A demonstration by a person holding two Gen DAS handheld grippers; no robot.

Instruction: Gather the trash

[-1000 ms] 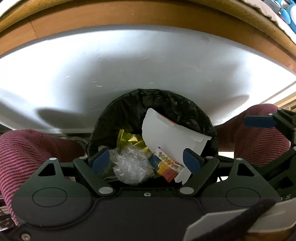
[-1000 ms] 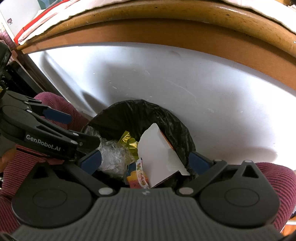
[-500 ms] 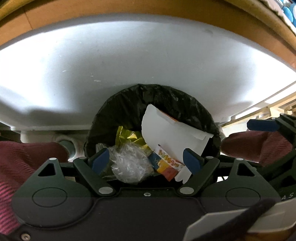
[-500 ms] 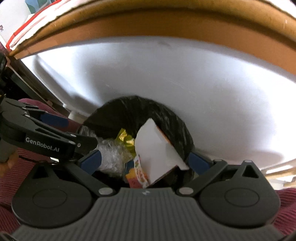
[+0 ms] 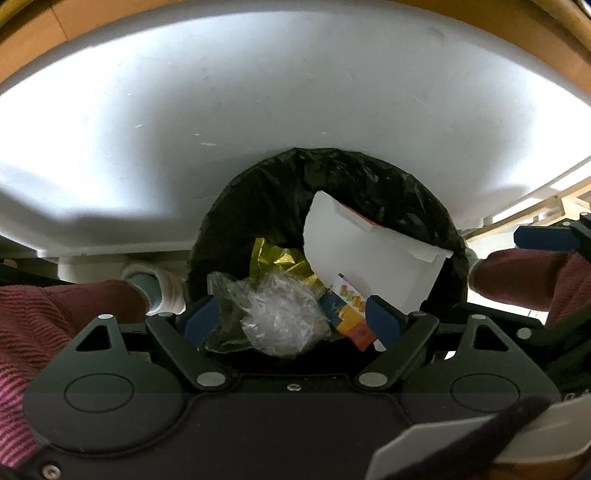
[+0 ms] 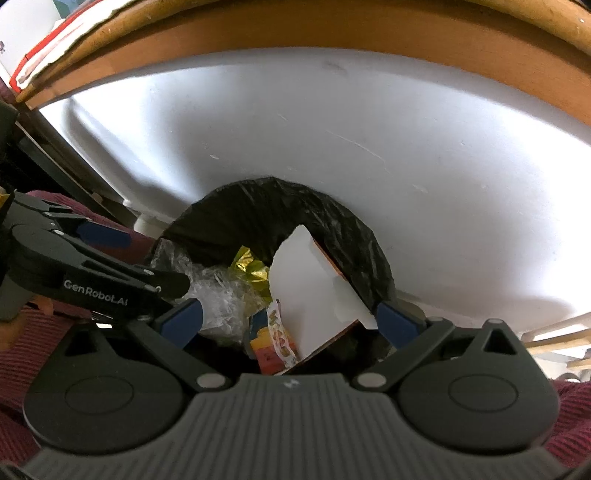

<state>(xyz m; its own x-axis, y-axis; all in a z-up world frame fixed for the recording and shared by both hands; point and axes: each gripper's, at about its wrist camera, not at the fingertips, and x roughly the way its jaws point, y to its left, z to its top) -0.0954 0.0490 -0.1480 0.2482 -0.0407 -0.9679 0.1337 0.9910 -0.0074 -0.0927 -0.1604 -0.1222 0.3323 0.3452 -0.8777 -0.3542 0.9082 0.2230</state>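
Note:
A bin lined with a black bag [image 5: 332, 177] stands right below both grippers. In it lie a white carton [image 5: 365, 258], crumpled clear plastic [image 5: 277, 317], gold foil [image 5: 280, 258] and a colourful wrapper [image 5: 347, 317]. My left gripper [image 5: 291, 325] hangs open over the bin's near rim, its blue pads apart and touching nothing. From the right wrist, the bin [image 6: 258, 210], carton [image 6: 310, 291] and plastic [image 6: 218, 295] show again. My right gripper [image 6: 290, 323] is open too, and the carton's corner is near its right pad. The left gripper [image 6: 140, 258] reaches in from the left.
A white panel [image 5: 258, 110] with a wooden edge [image 6: 258, 33] rises behind the bin. The person's legs in maroon trousers [image 5: 55, 317] flank the bin, and a socked foot [image 5: 155, 288] rests at its left. Pale wooden slats [image 5: 546, 206] show at the right.
The person's legs have drawn away from the bin on both sides, uncovering the socked foot and the slats. Both grippers stay open over the bin, and the trash has not moved.

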